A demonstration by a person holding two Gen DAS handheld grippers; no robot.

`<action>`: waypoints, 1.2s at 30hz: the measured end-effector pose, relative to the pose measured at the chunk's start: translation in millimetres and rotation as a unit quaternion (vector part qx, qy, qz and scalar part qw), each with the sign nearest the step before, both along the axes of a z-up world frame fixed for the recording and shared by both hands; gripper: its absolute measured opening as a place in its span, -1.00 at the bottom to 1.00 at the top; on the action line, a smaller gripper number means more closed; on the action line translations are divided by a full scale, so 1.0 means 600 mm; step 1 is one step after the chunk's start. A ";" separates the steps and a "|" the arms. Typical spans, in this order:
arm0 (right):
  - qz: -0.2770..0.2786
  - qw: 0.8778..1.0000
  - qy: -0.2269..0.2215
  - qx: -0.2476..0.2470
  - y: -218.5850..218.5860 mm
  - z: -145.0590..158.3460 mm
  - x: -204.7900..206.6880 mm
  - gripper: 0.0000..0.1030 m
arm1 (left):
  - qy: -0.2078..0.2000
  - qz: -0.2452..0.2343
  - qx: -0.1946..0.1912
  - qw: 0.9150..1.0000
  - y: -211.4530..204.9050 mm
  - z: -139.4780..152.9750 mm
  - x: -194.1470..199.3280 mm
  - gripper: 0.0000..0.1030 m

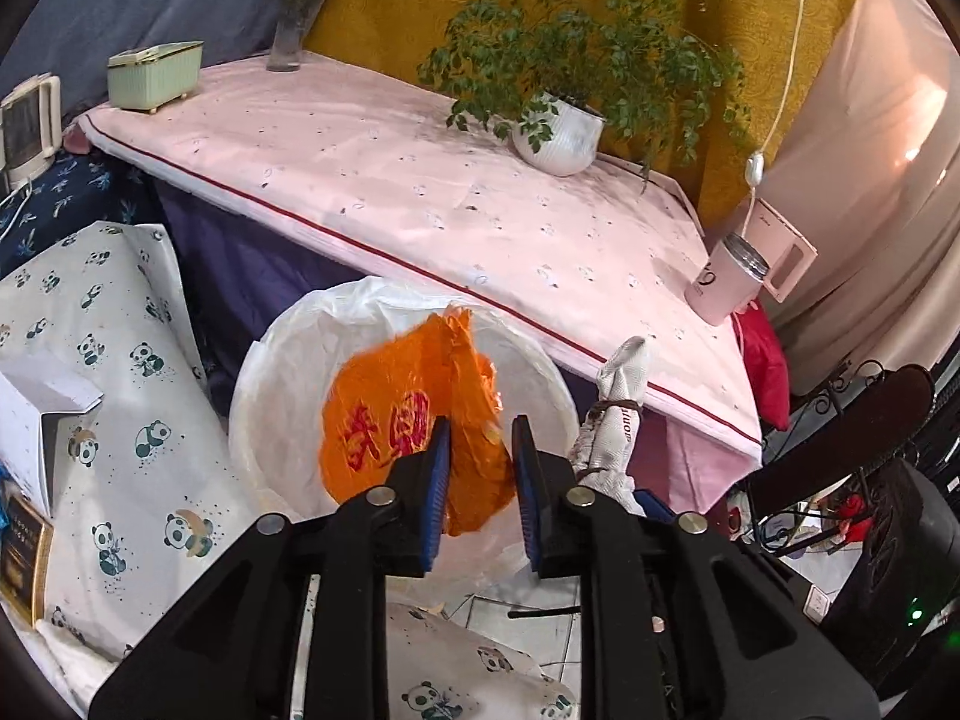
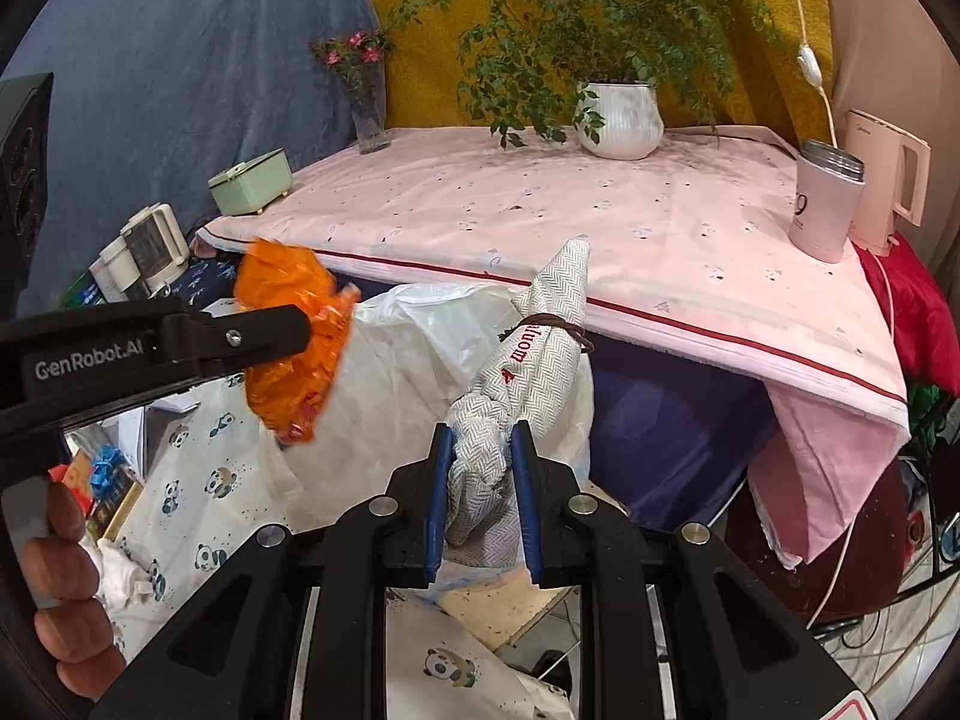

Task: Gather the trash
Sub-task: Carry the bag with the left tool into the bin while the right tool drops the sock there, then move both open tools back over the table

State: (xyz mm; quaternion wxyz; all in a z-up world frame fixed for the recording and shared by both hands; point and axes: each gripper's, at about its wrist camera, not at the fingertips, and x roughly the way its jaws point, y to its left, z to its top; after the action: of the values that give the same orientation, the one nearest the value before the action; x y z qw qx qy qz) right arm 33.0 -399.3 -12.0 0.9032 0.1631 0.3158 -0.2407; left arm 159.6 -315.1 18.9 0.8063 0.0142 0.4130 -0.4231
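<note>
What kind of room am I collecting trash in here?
Most likely a lived-in home room, not a workplace: a cloth-covered table holds a potted plant, a flower vase and a pink kettle, with panda-print bedding beside the bin.

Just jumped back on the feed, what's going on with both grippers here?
A person is collecting trash with both handheld grippers. The left gripper is over the white-lined trash bin; its jaws stand apart with the orange plastic bag loose between them, above the bin's mouth. The right gripper is clamped on a grey herringbone cloth bundle tied with a brown cord, held beside the bin liner. The pink-covered table looks free of trash.
</note>
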 end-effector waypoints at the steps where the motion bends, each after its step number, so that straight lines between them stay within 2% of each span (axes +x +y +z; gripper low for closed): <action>1: 0.003 1.000 0.002 -0.001 0.001 -0.002 0.006 -0.62 | -0.005 0.004 0.005 1.000 0.002 -0.002 0.003 -0.47; 3: 0.009 1.000 0.004 -0.003 0.003 -0.004 0.019 -0.62 | -0.014 0.012 0.011 1.000 0.009 -0.005 0.006 -0.18; 5: 0.014 1.000 0.005 -0.004 0.003 -0.005 0.030 -0.61 | -0.023 0.020 0.013 0.999 0.019 -0.004 0.009 0.02; 10: 0.025 1.000 0.001 -0.008 0.004 -0.002 0.054 -0.60 | -0.042 0.043 0.021 0.998 0.033 0.001 0.019 0.13; 12: 0.031 0.999 -0.001 -0.013 0.006 0.002 0.064 -0.59 | -0.049 0.059 0.025 0.997 0.042 0.002 0.024 0.24; 13: 0.032 0.999 0.001 -0.017 0.007 0.004 0.068 -0.56 | -0.052 0.066 0.028 0.996 0.046 0.002 0.027 0.25; 14: 0.032 0.999 0.001 -0.020 0.009 0.004 0.073 -0.41 | -0.055 0.074 0.032 0.995 0.050 0.000 0.029 0.25; 17: 0.033 0.999 0.000 -0.027 0.016 0.007 0.080 -0.13 | -0.058 0.096 0.037 0.993 0.070 -0.003 0.038 0.26; 22: 0.036 0.999 -0.004 -0.032 0.033 0.017 0.078 -0.04 | -0.073 0.135 0.048 0.987 0.106 -0.003 0.045 0.31; 24: 0.038 0.999 -0.008 -0.033 0.043 0.023 0.074 0.02 | -0.080 0.151 0.050 0.984 0.124 -0.001 0.045 0.42; 28: 0.048 0.998 -0.010 -0.041 0.073 0.037 0.068 0.08 | -0.095 0.179 0.056 0.978 0.164 0.010 0.038 0.44; 30: 0.055 0.997 -0.013 -0.043 0.090 0.043 0.065 0.10 | -0.101 0.197 0.060 0.973 0.189 0.016 0.034 0.51; 36: 0.081 0.995 -0.021 -0.048 0.155 0.065 0.057 0.16 | -0.108 0.246 0.067 0.961 0.272 0.028 0.020 0.53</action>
State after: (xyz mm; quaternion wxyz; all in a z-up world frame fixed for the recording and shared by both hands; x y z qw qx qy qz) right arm 67.1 -306.3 27.1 0.9329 0.0979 0.2973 -0.1781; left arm 171.8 -151.9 35.5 0.9226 0.0115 0.3419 -0.1785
